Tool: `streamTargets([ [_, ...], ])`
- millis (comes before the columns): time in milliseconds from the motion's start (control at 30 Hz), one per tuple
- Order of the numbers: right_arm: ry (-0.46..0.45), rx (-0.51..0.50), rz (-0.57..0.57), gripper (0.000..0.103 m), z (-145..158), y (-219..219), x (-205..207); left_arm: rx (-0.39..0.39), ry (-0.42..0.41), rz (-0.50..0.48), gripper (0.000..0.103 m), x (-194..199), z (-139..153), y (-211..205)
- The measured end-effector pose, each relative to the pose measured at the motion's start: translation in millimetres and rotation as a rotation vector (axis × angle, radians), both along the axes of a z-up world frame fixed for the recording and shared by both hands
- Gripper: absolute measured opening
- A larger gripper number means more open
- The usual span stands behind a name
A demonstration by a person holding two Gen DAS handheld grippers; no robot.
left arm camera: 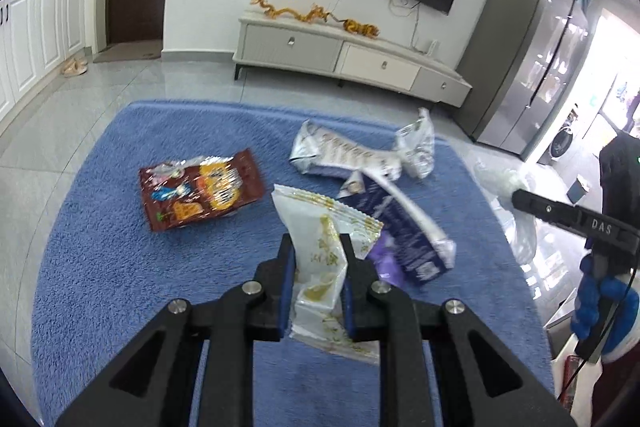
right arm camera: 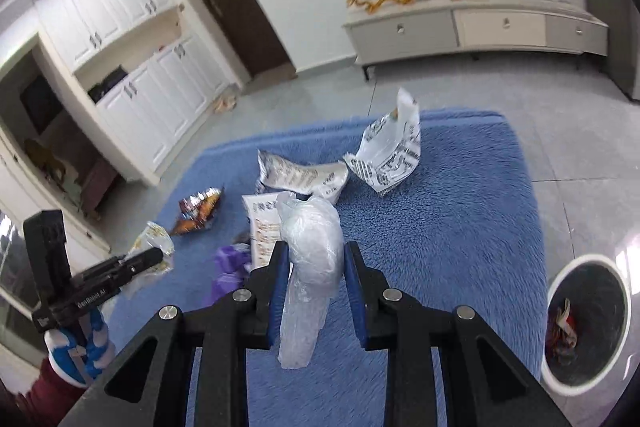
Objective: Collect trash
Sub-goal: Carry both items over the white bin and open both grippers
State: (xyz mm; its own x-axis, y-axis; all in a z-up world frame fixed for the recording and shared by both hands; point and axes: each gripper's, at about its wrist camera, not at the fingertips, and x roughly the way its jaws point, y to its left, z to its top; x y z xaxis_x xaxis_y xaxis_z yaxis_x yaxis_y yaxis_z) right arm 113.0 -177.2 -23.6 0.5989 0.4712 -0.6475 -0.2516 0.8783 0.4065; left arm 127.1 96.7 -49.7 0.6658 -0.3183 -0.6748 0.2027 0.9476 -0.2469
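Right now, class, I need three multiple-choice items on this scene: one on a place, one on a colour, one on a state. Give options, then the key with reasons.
1. Where is the bin?
A. on the rug
B. on the floor beside the rug
C. on the TV cabinet

2. What colour is the rug?
A. blue
B. green
C. red

3. What does the left gripper hold?
A. nothing
B. a brown wrapper
C. a white wrapper

Key: 1 B, the bin stands on tiles off the rug's edge. 2 A, the pile is blue in both views. 3 C, its pads pinch the white wrapper; the right gripper grips a clear bag.
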Motion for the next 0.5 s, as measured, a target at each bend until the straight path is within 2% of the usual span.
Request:
streamTargets([
  [167,-0.055,0.035,-0.089,0.026,18,-6,-31,-0.012,-0.016,-0.033,0.019,-7,20,-25],
  [300,-0.082,0.082,-0.157,0.026,25,-27,-51,-0.024,-0.023,-0.068,0.019,-9,35,-53],
  [500,-0.087,0.042,-0.223,0.026,34,-80,-72,-0.018,-0.026,-0.152,0.019,-2,55,-117],
])
